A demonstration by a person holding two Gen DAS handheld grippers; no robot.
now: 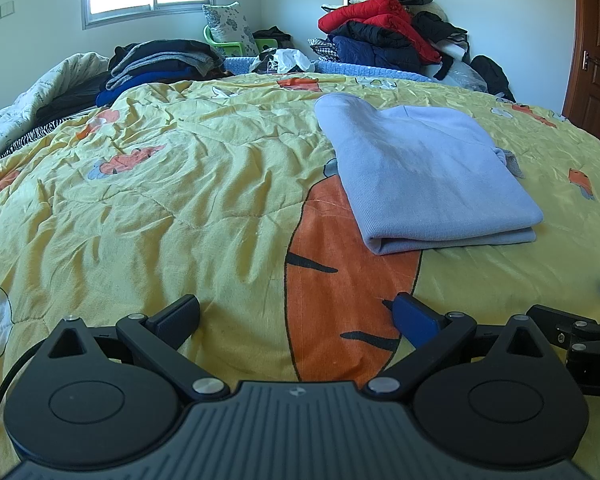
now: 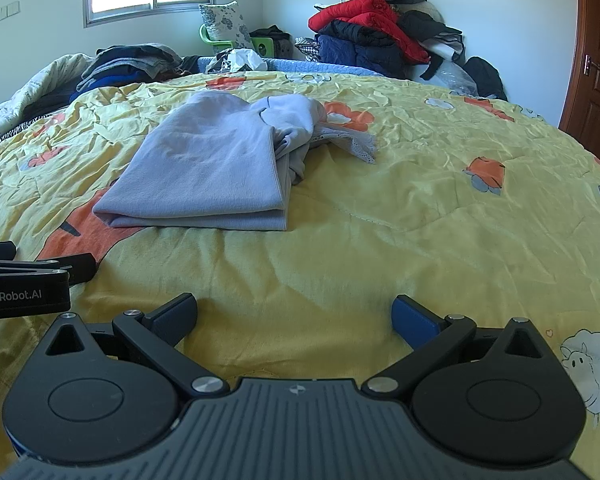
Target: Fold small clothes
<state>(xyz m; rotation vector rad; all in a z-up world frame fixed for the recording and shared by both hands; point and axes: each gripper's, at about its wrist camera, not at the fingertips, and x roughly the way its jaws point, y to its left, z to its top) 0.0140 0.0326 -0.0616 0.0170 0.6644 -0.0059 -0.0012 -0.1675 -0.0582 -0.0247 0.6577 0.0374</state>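
A light blue garment [image 1: 424,172] lies folded into a flat rectangle on the yellow quilt [image 1: 180,200]. In the right wrist view the garment [image 2: 212,164] shows a bunched part with a lace trim at its far right side. My left gripper [image 1: 296,316] is open and empty, near the bed's front, short of and left of the garment. My right gripper [image 2: 294,316] is open and empty, short of and right of the garment. Each gripper shows at the edge of the other's view.
A stack of dark folded clothes [image 1: 160,64] lies at the bed's far left. A heap of red and dark jackets [image 1: 388,28] stands at the far right by the wall. A brown door [image 1: 596,60] is at the right.
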